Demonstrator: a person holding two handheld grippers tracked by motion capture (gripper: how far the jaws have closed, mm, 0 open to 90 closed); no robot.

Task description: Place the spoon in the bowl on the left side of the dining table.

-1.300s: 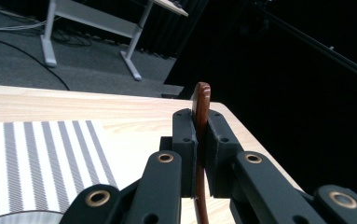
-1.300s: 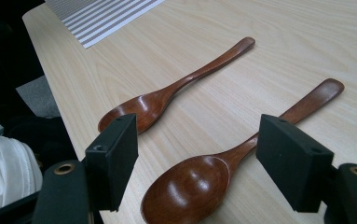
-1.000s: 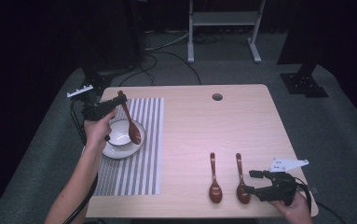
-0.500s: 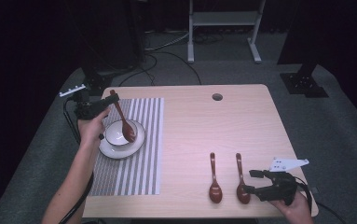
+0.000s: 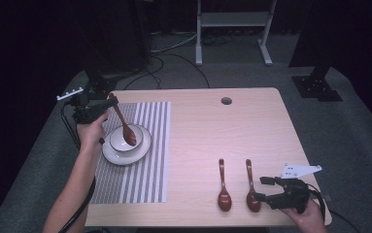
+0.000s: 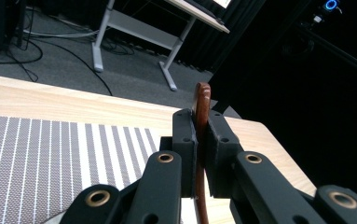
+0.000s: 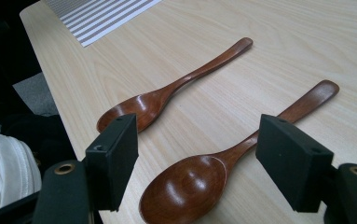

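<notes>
My left gripper (image 5: 109, 103) (image 6: 202, 154) is shut on the handle of a brown wooden spoon (image 5: 123, 123) (image 6: 201, 105). That spoon slants down so its scoop hangs over the white bowl (image 5: 123, 138), which sits on a white plate (image 5: 125, 152) on the striped placemat (image 5: 134, 167). Two more wooden spoons lie side by side near the table's front right, the left spoon (image 5: 223, 187) (image 7: 176, 86) and the right spoon (image 5: 251, 187) (image 7: 223, 158). My right gripper (image 5: 262, 188) (image 7: 204, 170) rests open at the table's front right corner, its jaws standing either side of the right spoon's scoop.
The wooden table (image 5: 212, 131) has a round cable hole (image 5: 226, 101) near its far edge. Cables and a metal stand (image 5: 232, 24) are on the floor beyond the table. A white cloth (image 7: 3, 168) shows at the edge of the right gripper view.
My left gripper has drawn back toward the table's left edge with the spoon, whose scoop now hangs over the bowl rather than beside it. The right gripper has kept still.
</notes>
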